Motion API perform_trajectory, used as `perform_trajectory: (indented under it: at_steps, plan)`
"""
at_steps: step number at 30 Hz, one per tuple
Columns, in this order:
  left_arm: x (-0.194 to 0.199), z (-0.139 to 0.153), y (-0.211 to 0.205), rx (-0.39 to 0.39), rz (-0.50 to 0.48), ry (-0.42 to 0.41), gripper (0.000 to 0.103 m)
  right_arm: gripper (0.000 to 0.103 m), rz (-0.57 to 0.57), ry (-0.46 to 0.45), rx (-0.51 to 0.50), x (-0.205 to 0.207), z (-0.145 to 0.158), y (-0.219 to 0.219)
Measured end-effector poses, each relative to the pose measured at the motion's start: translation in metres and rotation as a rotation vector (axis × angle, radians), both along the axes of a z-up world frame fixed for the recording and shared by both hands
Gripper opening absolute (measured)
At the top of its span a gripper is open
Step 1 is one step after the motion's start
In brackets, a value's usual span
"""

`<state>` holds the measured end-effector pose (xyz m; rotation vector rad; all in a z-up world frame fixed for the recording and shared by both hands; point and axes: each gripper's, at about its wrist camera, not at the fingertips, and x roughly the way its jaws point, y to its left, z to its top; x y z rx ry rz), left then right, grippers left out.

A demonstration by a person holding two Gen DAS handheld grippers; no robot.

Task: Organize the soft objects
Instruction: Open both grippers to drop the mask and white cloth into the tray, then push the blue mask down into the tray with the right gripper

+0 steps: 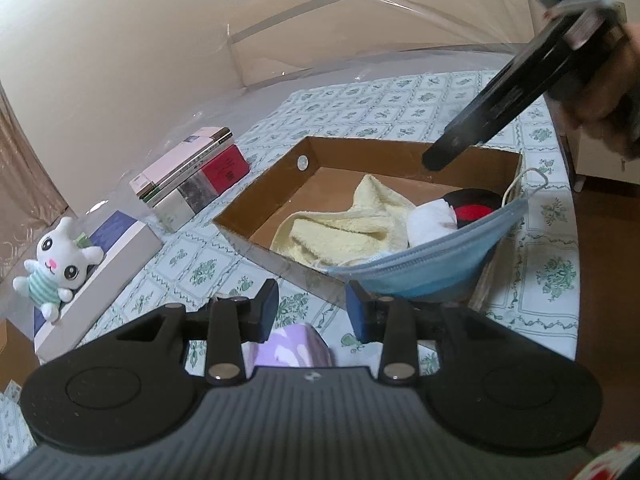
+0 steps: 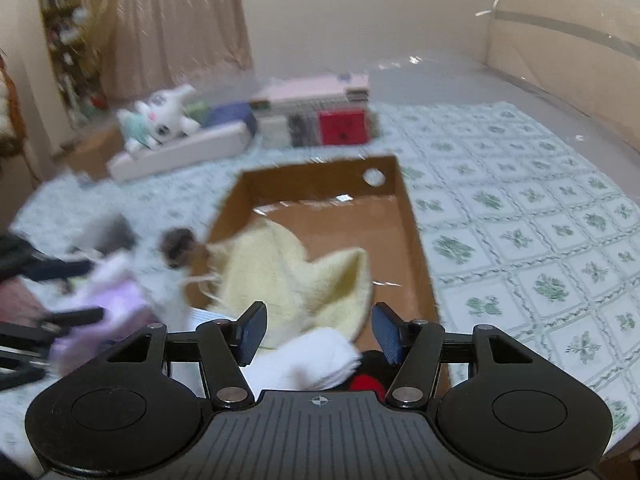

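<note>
An open cardboard box [image 1: 260, 184] [image 2: 416, 240] on the floral tablecloth holds a pale yellow towel [image 1: 340, 228] [image 2: 280, 272], a white cloth [image 1: 430, 216] [image 2: 320, 356] and a black and red soft thing [image 1: 472, 204] [image 2: 366, 382]. A blue face mask [image 1: 432, 268] drapes over its near rim. My left gripper [image 1: 312, 304] [image 2: 76, 292] is shut on a lilac soft object [image 1: 292, 346] [image 2: 112, 304] just outside the box. My right gripper [image 2: 318, 332] [image 1: 436, 158] hangs open over the box, above the white cloth, with nothing between its pads. A white bunny plush [image 1: 60, 268] [image 2: 160, 120] lies far left.
A stack of books [image 1: 192, 184] [image 2: 320, 116] lies beyond the box. The bunny rests on a flat white box [image 1: 116, 256] [image 2: 180, 156]. Clear plastic sheeting [image 1: 280, 40] rises behind the table. The table edge [image 1: 576, 280] curves on the right.
</note>
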<state>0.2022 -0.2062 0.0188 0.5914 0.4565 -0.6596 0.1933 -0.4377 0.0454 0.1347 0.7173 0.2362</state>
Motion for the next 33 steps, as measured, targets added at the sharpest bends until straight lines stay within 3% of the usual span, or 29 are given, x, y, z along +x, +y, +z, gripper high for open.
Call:
perform_trajectory:
  at_steps: [3, 9, 10, 12, 15, 22, 28, 33]
  plan:
    - [-0.006, 0.003, 0.005, -0.017, 0.017, 0.004, 0.035, 0.058, 0.120, 0.016, 0.026, -0.022, 0.009, 0.016]
    - [-0.017, 0.006, 0.012, -0.040, 0.028, 0.014, 0.035, 0.056, 0.188, 0.037, -0.159, -0.049, -0.005, 0.049]
    - [-0.019, 0.006, 0.013, -0.042, 0.031, 0.016, 0.035, 0.052, 0.181, 0.040, -0.188, -0.050, -0.008, 0.052]
    - [-0.021, 0.006, 0.015, -0.048, 0.036, 0.021, 0.035, 0.018, 0.171, 0.042, -0.233, -0.050, -0.016, 0.054]
    - [-0.022, 0.006, 0.017, -0.055, 0.041, 0.030, 0.035, 0.003, 0.167, 0.046, -0.247, -0.044, -0.026, 0.052]
    - [-0.020, 0.006, 0.021, -0.071, 0.056, 0.034, 0.035, 0.001, 0.085, 0.062, -0.376, 0.009, -0.048, 0.042]
    - [-0.014, 0.002, 0.025, -0.077, 0.073, 0.044, 0.035, 0.001, 0.051, 0.116, -0.363, 0.051, -0.063, 0.026]
    - [-0.010, -0.002, 0.025, -0.081, 0.089, 0.055, 0.035, 0.001, 0.050, 0.105, -0.399, 0.076, -0.071, 0.026]
